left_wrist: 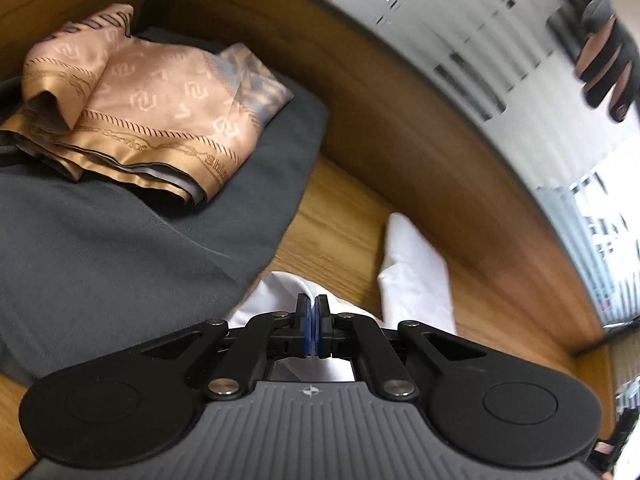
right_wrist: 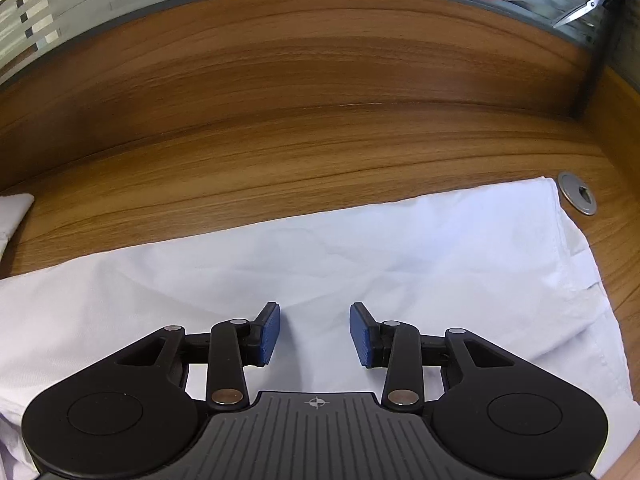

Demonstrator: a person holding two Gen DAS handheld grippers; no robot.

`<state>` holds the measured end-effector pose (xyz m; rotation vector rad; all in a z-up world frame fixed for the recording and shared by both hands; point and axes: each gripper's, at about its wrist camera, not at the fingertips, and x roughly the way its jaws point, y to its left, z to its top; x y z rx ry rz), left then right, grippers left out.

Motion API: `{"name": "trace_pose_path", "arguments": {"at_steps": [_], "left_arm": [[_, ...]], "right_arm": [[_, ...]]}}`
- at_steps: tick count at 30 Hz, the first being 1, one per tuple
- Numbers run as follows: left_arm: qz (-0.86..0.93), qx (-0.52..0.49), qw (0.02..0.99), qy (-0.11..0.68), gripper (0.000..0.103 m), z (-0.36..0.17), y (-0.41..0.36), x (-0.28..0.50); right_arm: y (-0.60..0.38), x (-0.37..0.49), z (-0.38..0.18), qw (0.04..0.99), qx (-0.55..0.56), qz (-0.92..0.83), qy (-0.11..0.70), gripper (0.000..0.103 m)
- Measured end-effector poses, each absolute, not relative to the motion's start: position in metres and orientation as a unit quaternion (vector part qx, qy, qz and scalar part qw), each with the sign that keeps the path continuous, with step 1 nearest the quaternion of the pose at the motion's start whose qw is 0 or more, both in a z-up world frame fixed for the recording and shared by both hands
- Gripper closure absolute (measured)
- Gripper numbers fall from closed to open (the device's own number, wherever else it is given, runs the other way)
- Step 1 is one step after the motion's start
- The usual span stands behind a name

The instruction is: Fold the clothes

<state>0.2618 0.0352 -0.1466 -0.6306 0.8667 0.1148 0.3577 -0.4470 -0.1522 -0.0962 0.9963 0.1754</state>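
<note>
Your left gripper has its fingers clenched on the white garment while your right gripper hovers released; next, pinch an edge to fold.

A wooden desk with a raised wood back panel carries everything; a white garment lies spread flat across its near part, one corner just beside a round metal cable grommet set into the top. In the left wrist view a dark grey garment lies on the same desk with a folded peach patterned scarf on top of it (not on the wood itself), and white cloth just beside the grey
</note>
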Motion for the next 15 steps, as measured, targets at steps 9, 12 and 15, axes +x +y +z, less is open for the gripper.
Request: {"name": "trace_pose_path", "arguments": {"at_steps": [9,12,15], "left_arm": [[0.014,-0.312,0.861,0.402,0.086,-0.138,0.055,0.255],[-0.02,-0.306,0.872,0.383,0.079,-0.119,0.063,0.238],[-0.059,-0.291,0.873,0.387,0.079,-0.107,0.062,0.221]], "right_arm": [[-0.443,0.35,-0.142,0.874,-0.054,0.093,0.475,0.059],[-0.435,0.333,-0.122,0.88,-0.046,0.132,0.453,0.058],[-0.424,0.312,-0.103,0.877,-0.028,0.186,0.442,0.057]]}}
